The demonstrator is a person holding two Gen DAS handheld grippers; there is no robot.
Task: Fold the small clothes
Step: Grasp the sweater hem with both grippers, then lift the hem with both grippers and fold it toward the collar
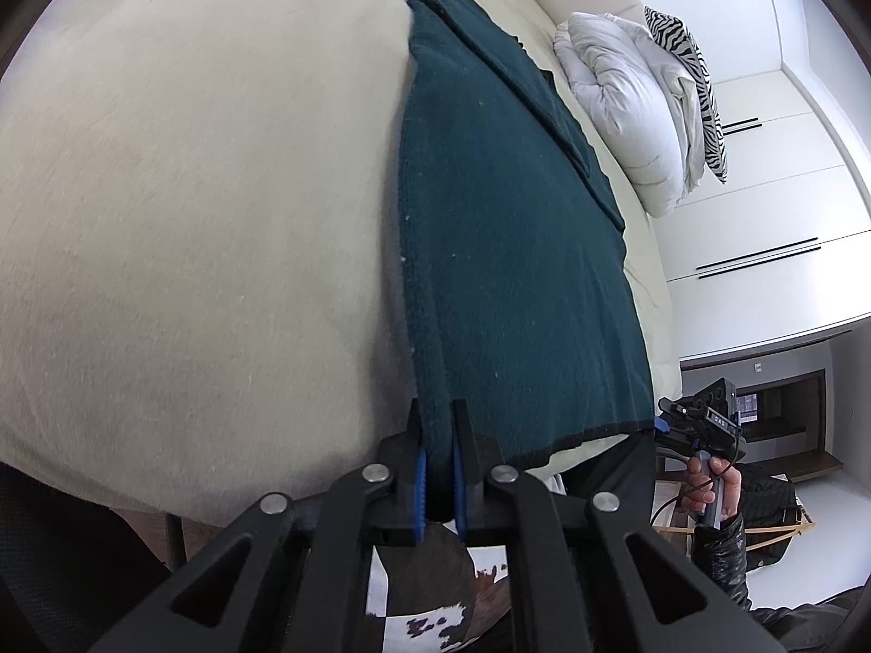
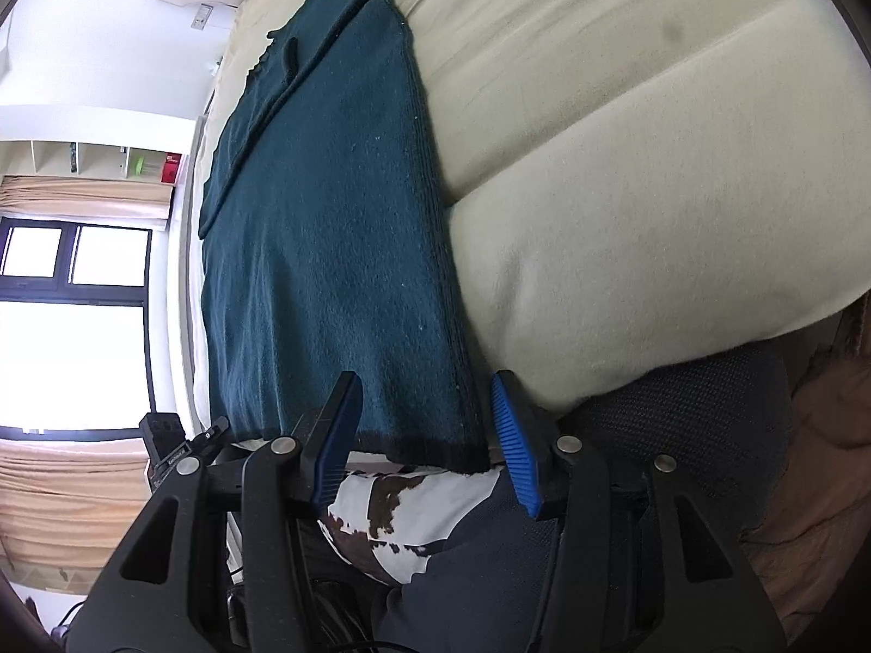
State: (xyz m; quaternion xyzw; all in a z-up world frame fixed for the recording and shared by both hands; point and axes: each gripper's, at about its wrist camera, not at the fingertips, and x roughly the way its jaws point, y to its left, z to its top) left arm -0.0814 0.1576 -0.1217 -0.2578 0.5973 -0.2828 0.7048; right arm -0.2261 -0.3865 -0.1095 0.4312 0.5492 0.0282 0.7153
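A dark teal knitted garment point(image 1: 506, 228) lies flat on a cream bed point(image 1: 190, 190), with a black hem at its near edge. My left gripper point(image 1: 440, 424) is shut on the garment's near hem corner, blue pads pinching the fabric. In the right wrist view the same garment point(image 2: 326, 250) stretches away along the bed point(image 2: 626, 163). My right gripper point(image 2: 427, 397) is open, its jaws on either side of the hem's other near corner, not closed on it. The right gripper also shows in the left wrist view point(image 1: 702, 424), held in a hand.
A white duvet point(image 1: 620, 103) and a zebra-print pillow point(image 1: 691, 76) lie at the far end of the bed. White wardrobe doors point(image 1: 773, 207) stand beyond. A cowhide-pattern rug point(image 2: 403, 511) lies below the bed edge. A window point(image 2: 71, 315) with beige curtains is at the left.
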